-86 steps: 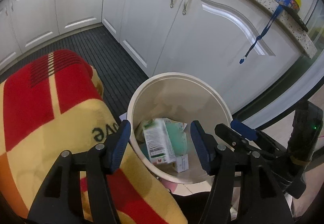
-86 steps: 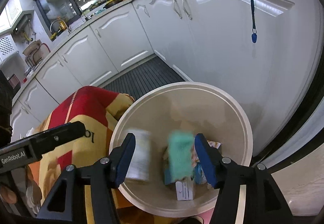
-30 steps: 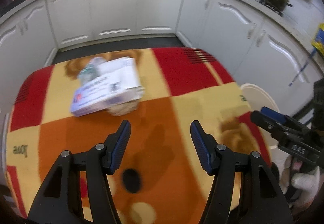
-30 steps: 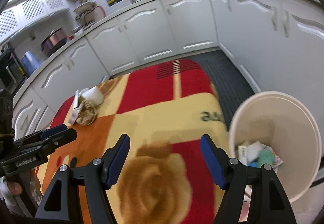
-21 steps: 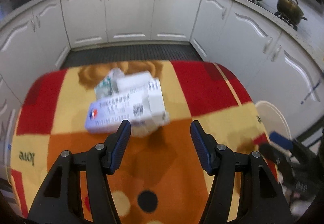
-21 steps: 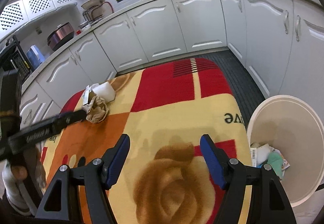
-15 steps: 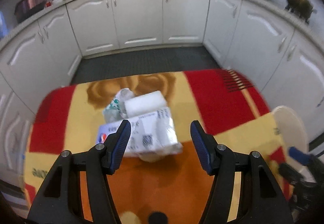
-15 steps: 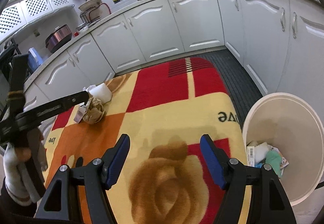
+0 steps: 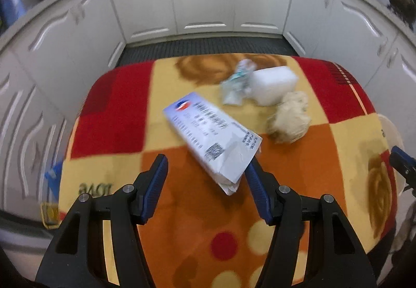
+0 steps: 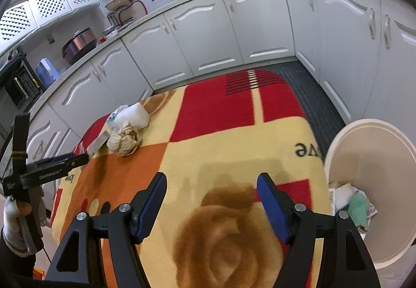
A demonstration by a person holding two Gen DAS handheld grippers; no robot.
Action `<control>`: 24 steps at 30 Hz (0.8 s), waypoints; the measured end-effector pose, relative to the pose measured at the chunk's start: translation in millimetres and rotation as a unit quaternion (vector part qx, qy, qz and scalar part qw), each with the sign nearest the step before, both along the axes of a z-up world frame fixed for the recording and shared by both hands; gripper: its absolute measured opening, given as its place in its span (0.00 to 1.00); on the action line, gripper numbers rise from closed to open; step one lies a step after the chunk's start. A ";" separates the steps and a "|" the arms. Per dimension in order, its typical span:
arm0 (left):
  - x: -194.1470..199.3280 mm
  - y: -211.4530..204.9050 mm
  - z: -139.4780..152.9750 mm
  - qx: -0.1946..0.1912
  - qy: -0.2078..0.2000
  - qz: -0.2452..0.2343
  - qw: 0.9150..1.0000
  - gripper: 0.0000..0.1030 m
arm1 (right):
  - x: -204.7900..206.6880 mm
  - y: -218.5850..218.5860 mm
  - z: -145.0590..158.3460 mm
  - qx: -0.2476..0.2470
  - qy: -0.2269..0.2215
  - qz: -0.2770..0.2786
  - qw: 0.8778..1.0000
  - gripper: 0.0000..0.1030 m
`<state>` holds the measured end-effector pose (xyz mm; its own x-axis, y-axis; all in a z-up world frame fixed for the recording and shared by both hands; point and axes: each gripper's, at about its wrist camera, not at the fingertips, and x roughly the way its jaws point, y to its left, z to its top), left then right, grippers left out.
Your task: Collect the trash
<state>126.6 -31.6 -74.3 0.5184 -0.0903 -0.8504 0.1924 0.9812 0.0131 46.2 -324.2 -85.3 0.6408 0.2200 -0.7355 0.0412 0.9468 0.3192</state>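
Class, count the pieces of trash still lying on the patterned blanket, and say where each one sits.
4: printed white packet nearest the left gripper; crumpled brown paper to its right; white foam block behind that; crumpled wrapper beside the block. Smaller bits may be hidden.

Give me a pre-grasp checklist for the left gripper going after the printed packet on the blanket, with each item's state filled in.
1. Left gripper jaws apart with nothing between the pads: ok.
2. Printed packet lies free on the blanket, nothing on top of it: ok.
3. Packet centred between the fingers: not ok; its near end sits close to one finger, off to the side.
4. Crumpled paper ball and white foam block clear of the packet: ok, both lie beyond it.
5. Right gripper empty and out of the way: ok.
6. Trash bin has room: ok, only a few items at the bottom.
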 end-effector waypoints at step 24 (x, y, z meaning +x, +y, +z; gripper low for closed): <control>25.6 28.5 -8.3 -0.143 0.022 0.037 0.989 0.58 | 81.3 114.3 -13.0 -0.002 0.008 0.136 0.991 0.70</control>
<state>152.2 -3.2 -82.5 0.4949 -0.2948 -0.8174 0.1150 0.9546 -0.2747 127.5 -210.0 -98.3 0.5471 0.3791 -0.7463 -0.2103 0.9252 0.3158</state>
